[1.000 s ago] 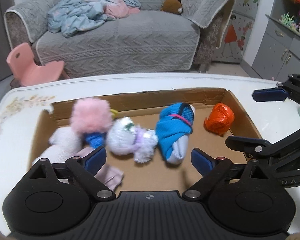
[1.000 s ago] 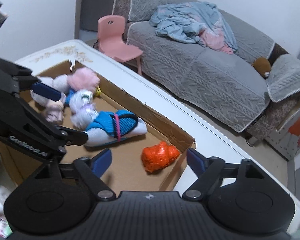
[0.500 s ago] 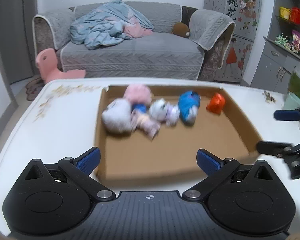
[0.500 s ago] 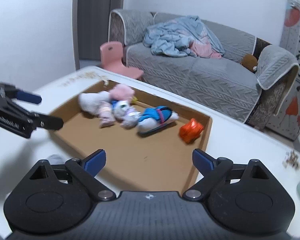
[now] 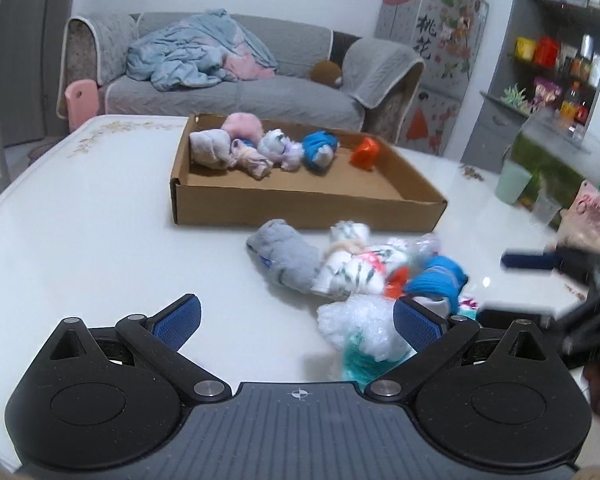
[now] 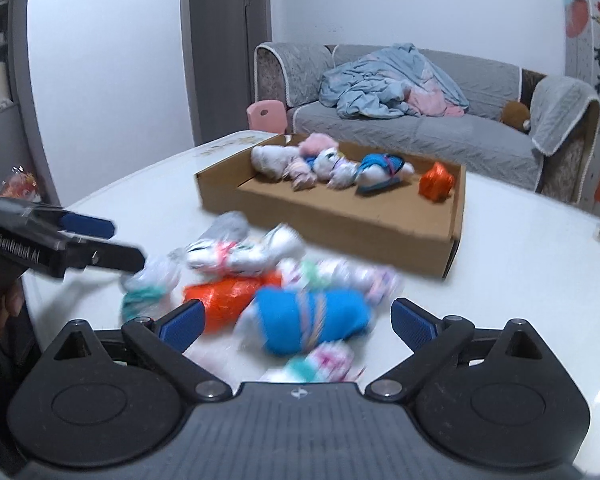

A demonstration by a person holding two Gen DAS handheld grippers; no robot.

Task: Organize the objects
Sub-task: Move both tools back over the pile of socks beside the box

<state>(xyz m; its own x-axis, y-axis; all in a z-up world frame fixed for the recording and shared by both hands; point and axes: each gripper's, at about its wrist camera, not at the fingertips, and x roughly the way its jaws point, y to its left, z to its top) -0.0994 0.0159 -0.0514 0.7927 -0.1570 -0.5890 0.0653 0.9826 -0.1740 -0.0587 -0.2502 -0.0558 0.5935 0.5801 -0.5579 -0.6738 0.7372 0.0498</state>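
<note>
A shallow cardboard box [image 5: 300, 208] [image 6: 324, 220] on the white table holds a row of rolled sock bundles along its far wall: pink [image 5: 242, 124], white, blue [image 5: 319, 148] and orange [image 5: 364, 153]. A loose pile of bundles lies on the table in front of the box: grey [image 5: 284, 256], white striped [image 5: 352, 268], blue [image 6: 312, 316], orange [image 6: 228, 294]. My left gripper [image 5: 296, 322] is open and empty, just short of the pile. My right gripper [image 6: 296, 320] is open and empty, with the blue bundle between its fingers' line.
A grey sofa [image 5: 236, 84] with a blanket and a pink child's chair [image 6: 266, 114] stand beyond the table. A green cup [image 5: 512, 182] and packets sit at the table's right side. Shelves and a cabinet [image 5: 556, 80] are at the far right.
Both grippers have pulled back and away from the box. The loose pile on the table has come into view in front of them. Both stay open.
</note>
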